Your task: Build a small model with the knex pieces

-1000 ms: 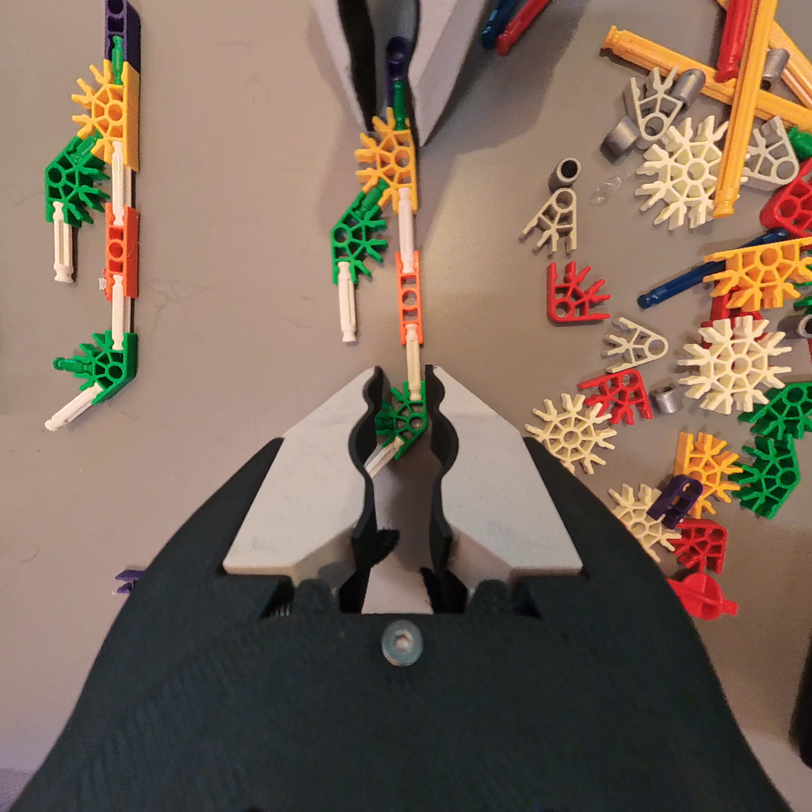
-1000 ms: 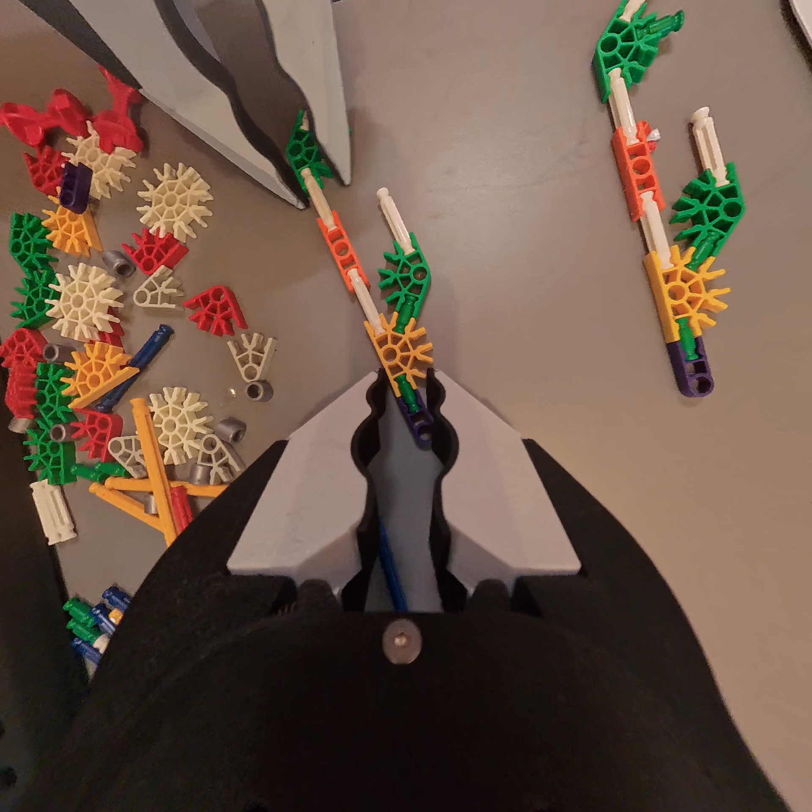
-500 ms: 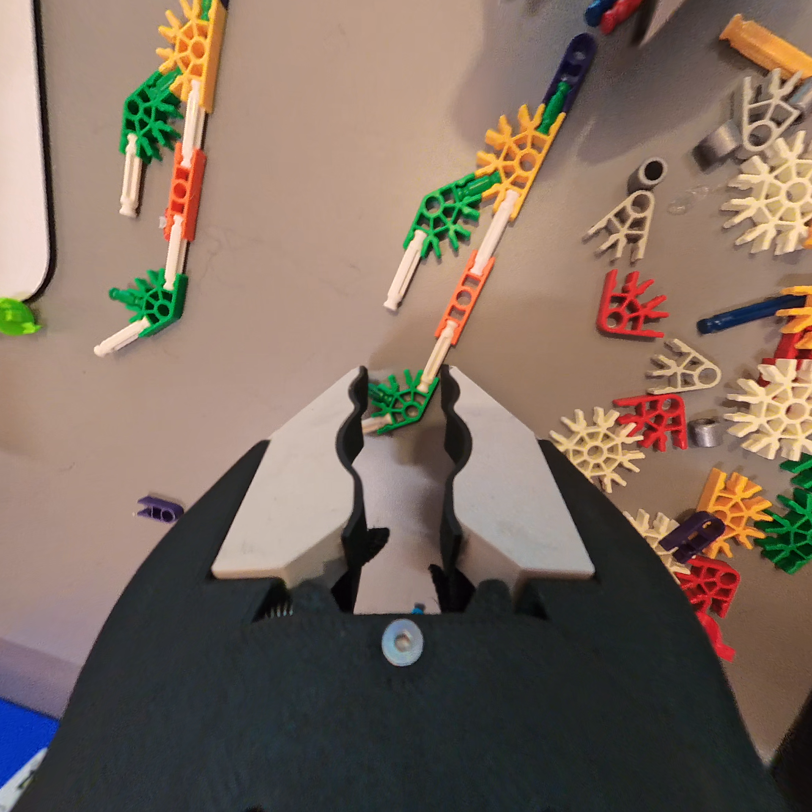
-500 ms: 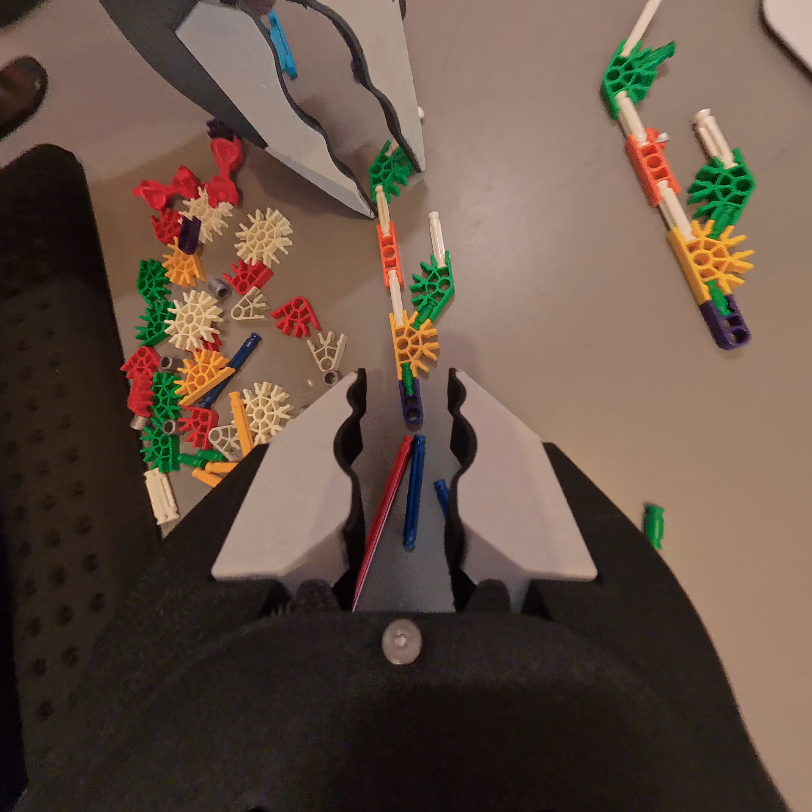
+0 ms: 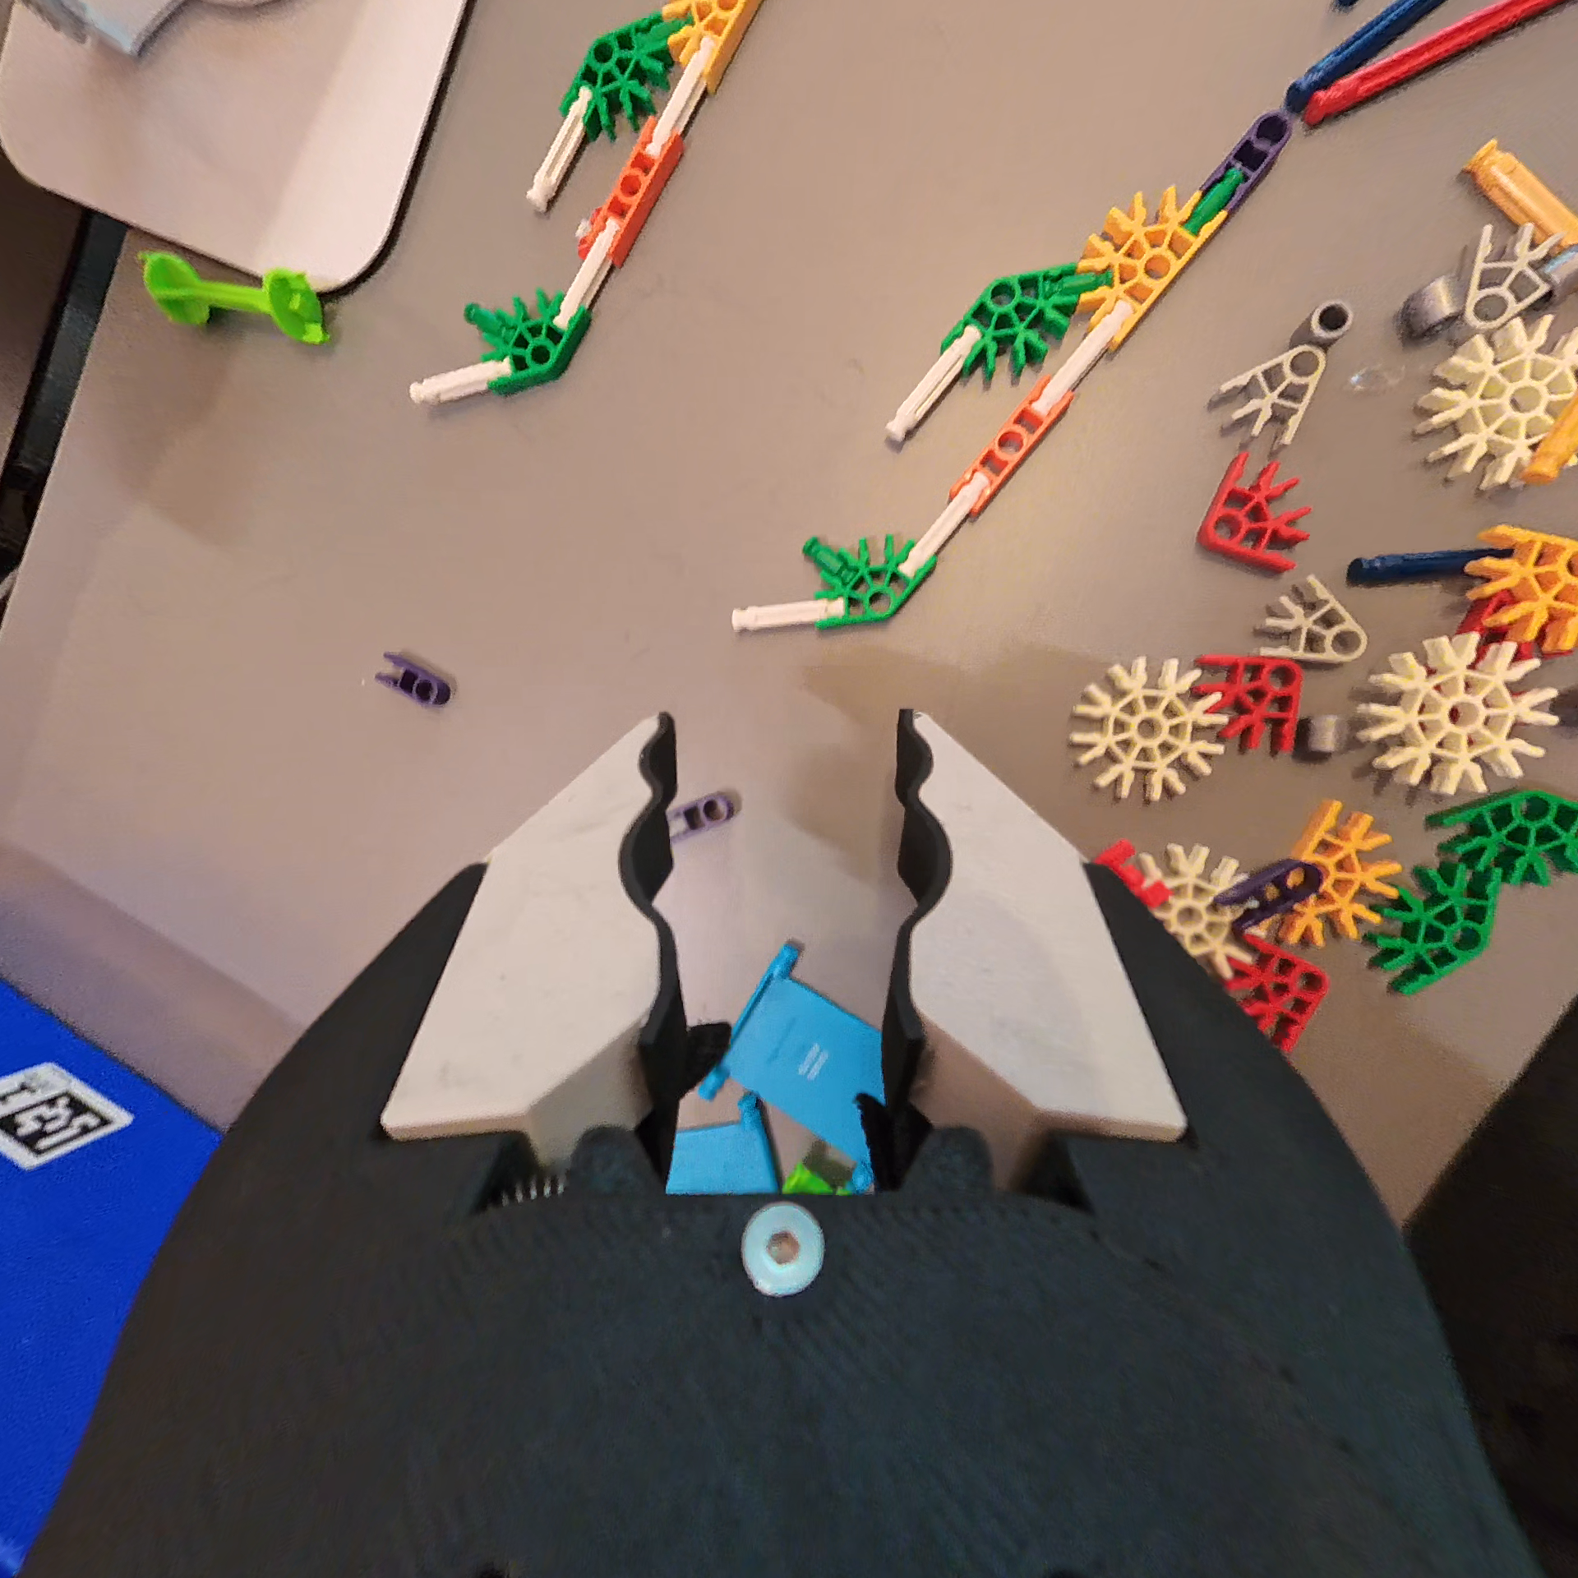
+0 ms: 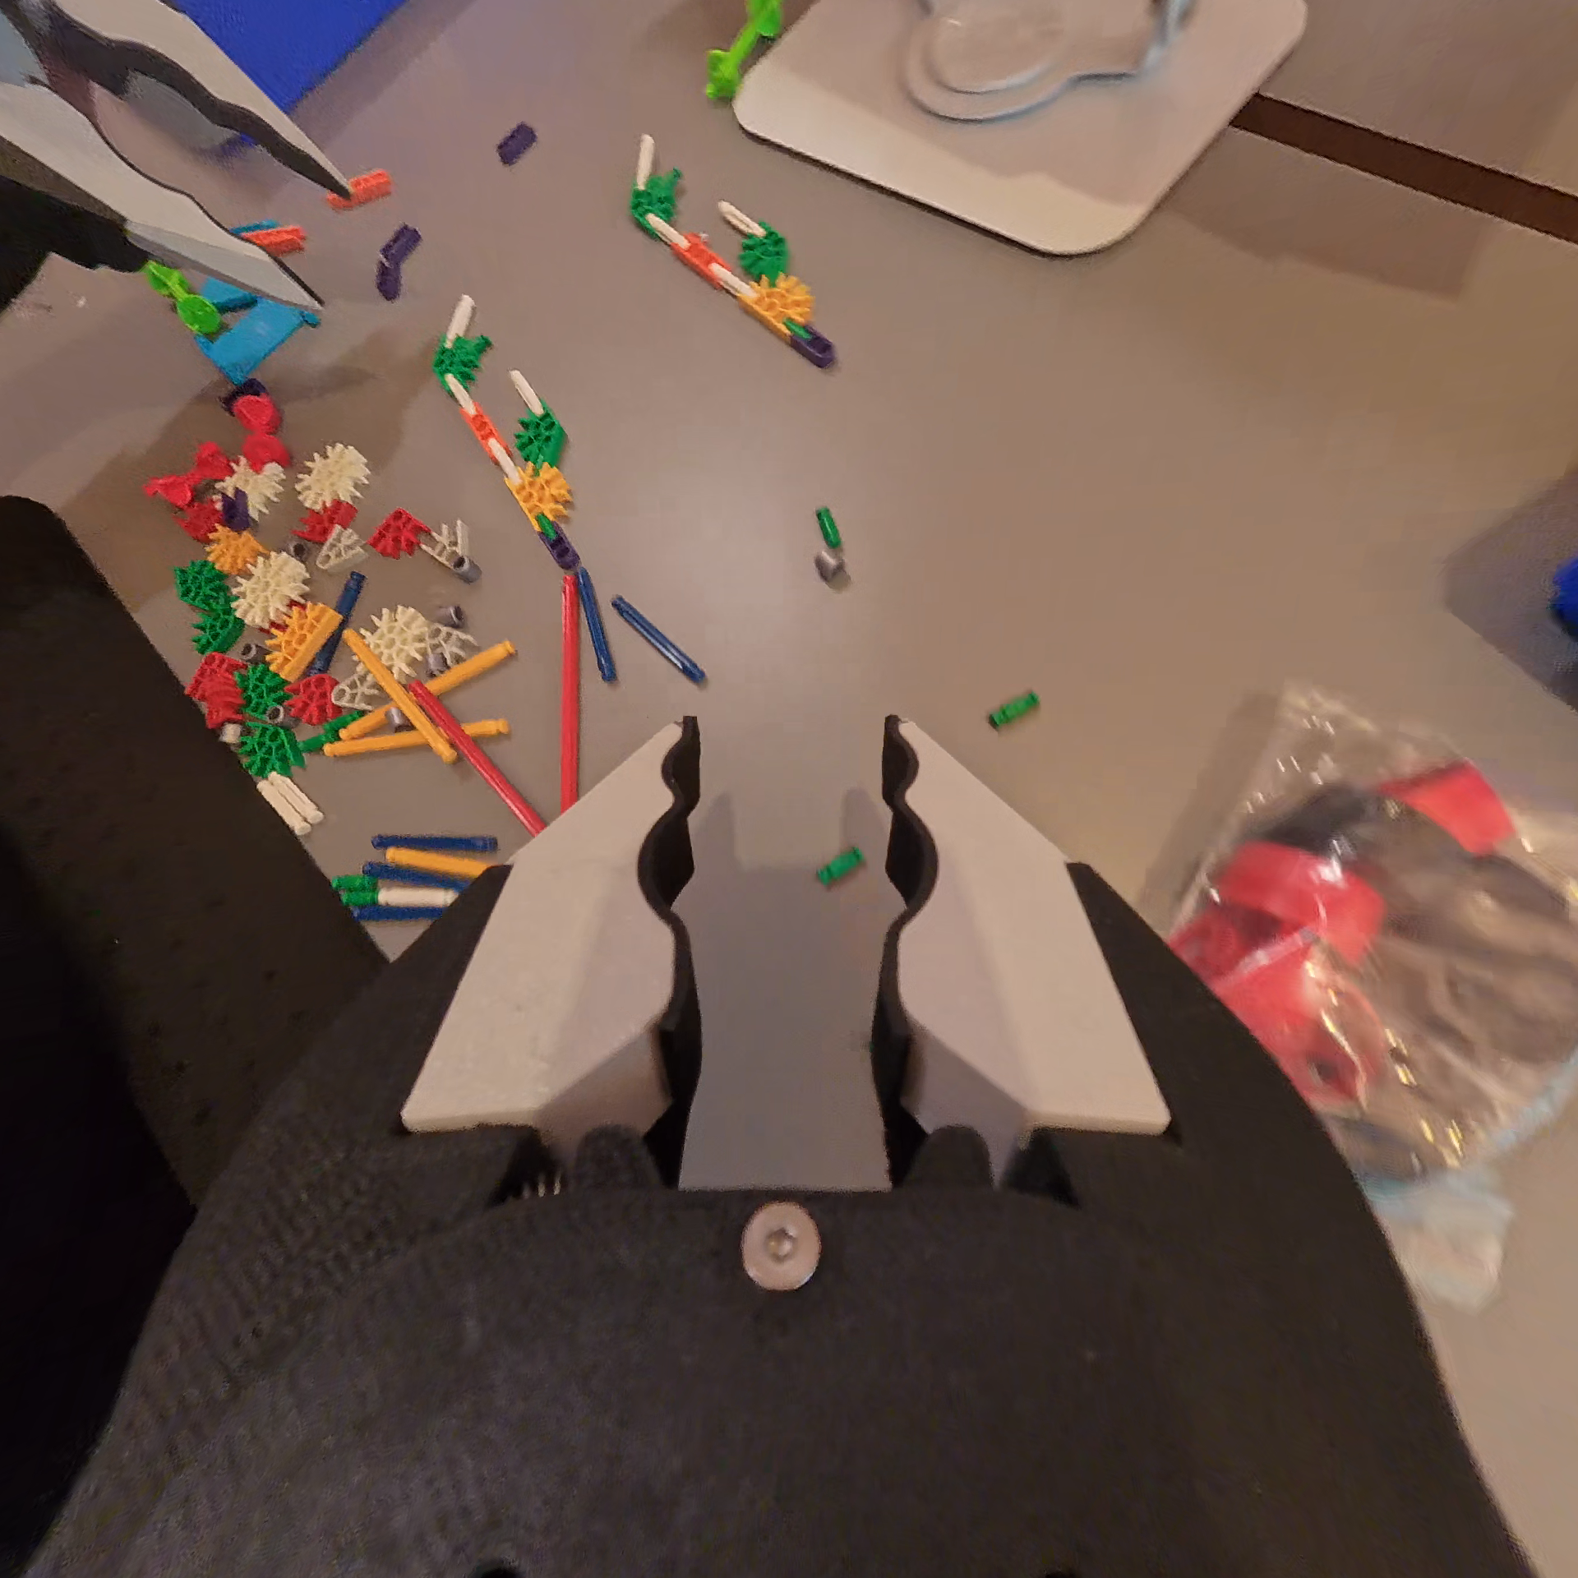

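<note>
Two matching chains of toy connectors and rods lie on the grey table. The nearer chain [image 5: 1008, 435] lies free, just beyond my left gripper [image 5: 781, 726], which is open and empty above the table. The second chain [image 5: 598, 222] lies farther left. In the right wrist view the same chains show as one in the middle [image 6: 512, 461] and one farther back [image 6: 734, 265]. My right gripper [image 6: 790, 726] is open and empty, well back from both, over bare table with a small green rod [image 6: 839, 865] between its fingers' line. The left gripper's fingers [image 6: 205, 171] show at top left.
A pile of loose connectors and rods [image 5: 1409, 726] lies right of the left gripper; it shows left in the right view [image 6: 324, 632]. Blue panels [image 5: 794, 1050] and a purple clip [image 5: 700, 811] lie under the left gripper. A grey mat [image 6: 1025, 145], a plastic bag [image 6: 1383, 965]. The gap from one gripper's tips to the other's is roughly 35 centimeters.
Both grippers have let go of the nearer chain, opened wide and pulled back and up. The chain now lies free on the table, turned to a slant.
</note>
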The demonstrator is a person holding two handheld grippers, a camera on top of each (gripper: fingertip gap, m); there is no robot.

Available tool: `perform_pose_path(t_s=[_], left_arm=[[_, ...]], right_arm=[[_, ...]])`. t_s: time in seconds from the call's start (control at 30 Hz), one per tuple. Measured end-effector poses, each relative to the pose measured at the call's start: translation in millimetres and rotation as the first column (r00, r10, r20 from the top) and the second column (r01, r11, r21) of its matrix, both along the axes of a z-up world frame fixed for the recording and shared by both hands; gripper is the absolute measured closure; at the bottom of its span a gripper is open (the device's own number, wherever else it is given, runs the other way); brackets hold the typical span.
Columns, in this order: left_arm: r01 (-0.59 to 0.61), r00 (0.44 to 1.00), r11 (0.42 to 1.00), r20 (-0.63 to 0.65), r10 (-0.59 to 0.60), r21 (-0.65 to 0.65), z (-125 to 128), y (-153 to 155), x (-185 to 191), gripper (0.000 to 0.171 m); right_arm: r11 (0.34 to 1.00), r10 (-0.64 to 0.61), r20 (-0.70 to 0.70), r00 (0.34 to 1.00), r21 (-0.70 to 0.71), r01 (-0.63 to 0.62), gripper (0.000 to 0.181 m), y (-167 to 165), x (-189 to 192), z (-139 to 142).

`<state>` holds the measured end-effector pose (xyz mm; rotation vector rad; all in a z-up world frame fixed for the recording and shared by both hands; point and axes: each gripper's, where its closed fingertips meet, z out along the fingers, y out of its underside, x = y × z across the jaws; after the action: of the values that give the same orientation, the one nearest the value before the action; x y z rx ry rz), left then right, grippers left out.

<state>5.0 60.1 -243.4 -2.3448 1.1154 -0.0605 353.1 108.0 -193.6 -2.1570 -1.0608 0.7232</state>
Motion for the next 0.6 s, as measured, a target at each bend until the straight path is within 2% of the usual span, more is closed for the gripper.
perform_pose_path(t_s=[0.1, 0.17, 0.33, 0.47, 0.53, 0.6], left_arm=[[-0.025, 1.000, 1.000, -0.007, 0.025, -0.011, 1.1, -5.9, -13.0, 0.122], [-0.031, 0.999, 1.000, 0.012, 0.031, -0.007, 3.9, -9.6, -16.5, 0.123], [-0.032, 0.999, 0.999, 0.040, 0.033, -0.027, 1.1, -20.2, -17.7, 0.124], [-0.008, 0.999, 0.999, 0.045, 0.010, -0.046, -1.8, -29.2, -11.9, 0.124], [-0.004, 0.999, 0.999, 0.048, 0.007, -0.052, -3.4, -32.1, -10.6, 0.124], [-0.009, 0.999, 0.998, 0.052, 0.012, -0.055, -5.0, -34.0, -10.6, 0.124]], right_arm=[[0.999, -0.030, 0.075, 0.997, -0.017, 0.031, 0.142, -13.8, 29.6, -5.1], [0.999, -0.003, 0.107, 0.994, -0.044, 0.008, 0.144, -31.2, 36.3, -10.9], [0.987, 0.148, 0.158, 0.976, -0.080, -0.136, 0.147, -75.6, 13.6, -36.5], [0.962, 0.255, 0.137, 0.957, -0.137, -0.237, 0.143, -107.7, -5.6, -50.9], [0.964, 0.244, 0.131, 0.961, -0.138, -0.226, 0.139, -111.2, -5.6, -54.2], [0.991, 0.118, 0.145, 0.982, -0.083, -0.106, 0.130, -89.8, 8.9, -52.5]])
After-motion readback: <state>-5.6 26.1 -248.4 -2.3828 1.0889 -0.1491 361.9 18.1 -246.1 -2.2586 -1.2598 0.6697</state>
